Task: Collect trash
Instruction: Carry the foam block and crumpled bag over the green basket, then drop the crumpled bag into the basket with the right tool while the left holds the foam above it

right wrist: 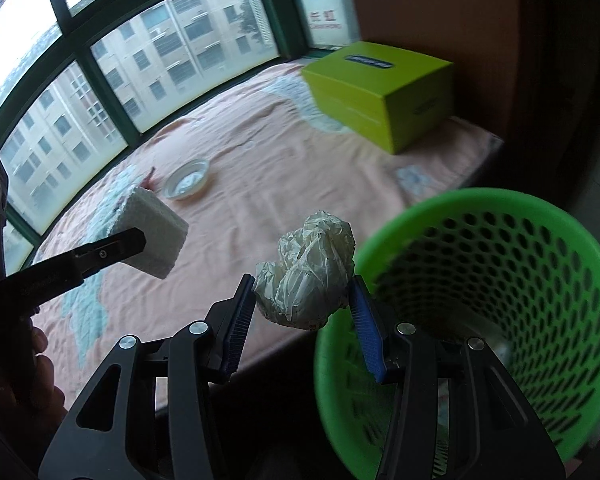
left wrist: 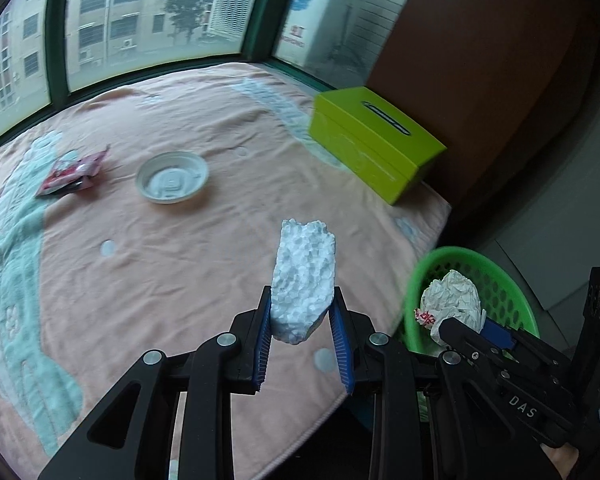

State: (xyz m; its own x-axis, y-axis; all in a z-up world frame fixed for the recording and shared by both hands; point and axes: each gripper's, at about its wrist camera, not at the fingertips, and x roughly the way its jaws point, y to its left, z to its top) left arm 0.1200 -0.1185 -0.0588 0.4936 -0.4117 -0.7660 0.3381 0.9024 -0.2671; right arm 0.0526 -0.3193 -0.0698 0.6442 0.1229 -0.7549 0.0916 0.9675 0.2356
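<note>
At the bed's near edge, the left tongs (left wrist: 302,316) grip a white foam chunk (left wrist: 304,276) by its lower end; its long axis runs toward 12 o'clock, broken tip up. Judged light, stiff and crumbly, it suits a gentle hold across the flat faces. The right tongs (right wrist: 302,300) clamp a crumpled paper wad (right wrist: 310,268), soft and weightless by appearance, just beside the green basket (right wrist: 452,208) rim at 3 o'clock. On the bed cover (left wrist: 180,260), a white lid (left wrist: 172,176) and red wrapper (left wrist: 74,170) lie at 11 o'clock, uncollected.
</note>
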